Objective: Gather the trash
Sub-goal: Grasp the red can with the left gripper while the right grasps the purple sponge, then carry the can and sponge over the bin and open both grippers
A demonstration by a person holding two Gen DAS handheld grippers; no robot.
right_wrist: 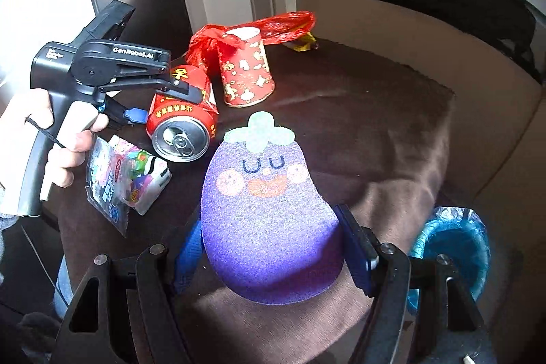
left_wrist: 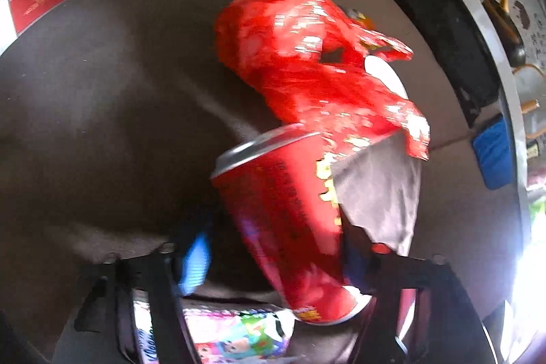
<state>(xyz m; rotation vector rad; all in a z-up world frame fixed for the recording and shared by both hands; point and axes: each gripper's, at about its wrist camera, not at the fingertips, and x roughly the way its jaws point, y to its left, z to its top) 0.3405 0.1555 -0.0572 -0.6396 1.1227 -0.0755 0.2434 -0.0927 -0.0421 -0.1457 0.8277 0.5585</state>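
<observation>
step: gripping red can (right_wrist: 181, 116) with left gripper (right_wrist: 163, 101) fingers near worktop's (right_wrist: 375, 132) left edge | right gripper (right_wrist: 273, 248) fingers pinching eggplant sponge (right_wrist: 269, 210) | next: carrying can toward blue-lined bin (right_wrist: 450, 248)

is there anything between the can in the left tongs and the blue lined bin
Yes. The eggplant sponge held in the right tongs sits between the red can in the left tongs and the bin at the table's near right.

We see a dark brown table (right_wrist: 375, 132). Toward its far edge rest a red paper cup (right_wrist: 247, 74) and red plastic bag (right_wrist: 283, 26); colourful wrappers (right_wrist: 129, 179) lie near its left edge.
</observation>
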